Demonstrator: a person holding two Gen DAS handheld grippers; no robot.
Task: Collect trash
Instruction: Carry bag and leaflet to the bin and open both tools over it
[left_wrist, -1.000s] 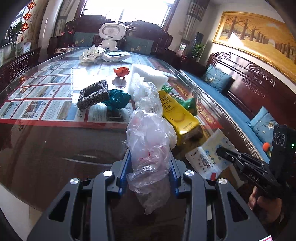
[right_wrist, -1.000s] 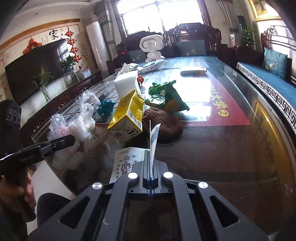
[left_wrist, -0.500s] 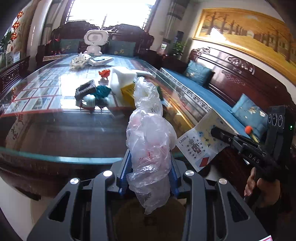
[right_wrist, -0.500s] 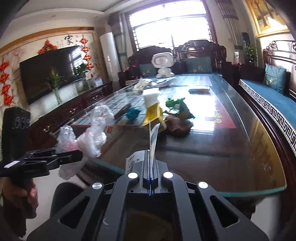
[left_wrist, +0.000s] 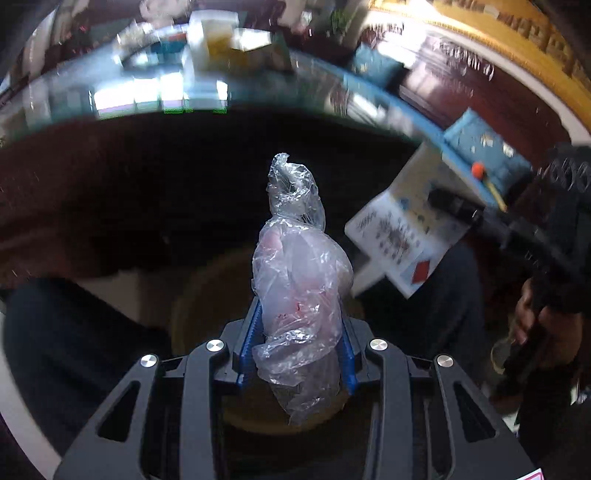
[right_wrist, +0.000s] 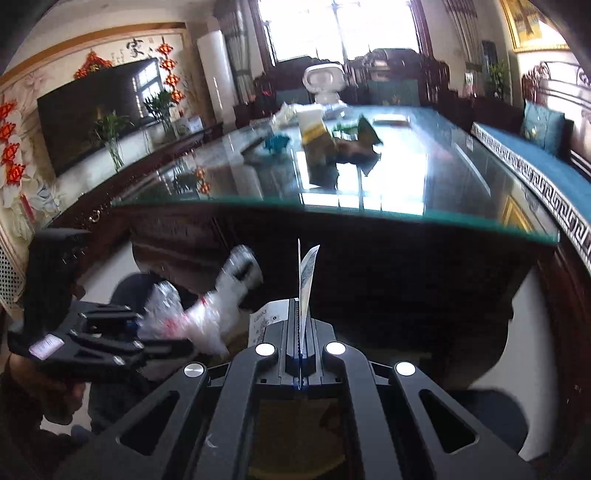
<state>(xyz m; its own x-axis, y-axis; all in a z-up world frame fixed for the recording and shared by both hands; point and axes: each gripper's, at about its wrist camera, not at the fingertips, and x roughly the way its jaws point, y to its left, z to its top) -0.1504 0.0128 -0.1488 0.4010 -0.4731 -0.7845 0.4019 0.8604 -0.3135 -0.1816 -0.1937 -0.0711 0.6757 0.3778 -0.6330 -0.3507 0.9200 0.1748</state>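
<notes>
left fingers (left_wrist: 258, 332) clamp a plastic bag (left_wrist: 299, 273), right fingers (right_wrist: 291, 325) a leaflet (right_wrist: 308, 280).

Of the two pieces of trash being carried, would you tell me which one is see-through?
The crumpled plastic bag in the left gripper is see-through; the printed paper leaflet pinched by the right gripper is opaque.

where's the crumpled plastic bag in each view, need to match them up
Left wrist: the plastic bag stands at centre, clamped between the left gripper's blue pads.
Right wrist: the same bag is at lower left, blurred, sticking out of the left gripper.
Shared landmark: the glass table edge runs across each picture above the bag.
</notes>
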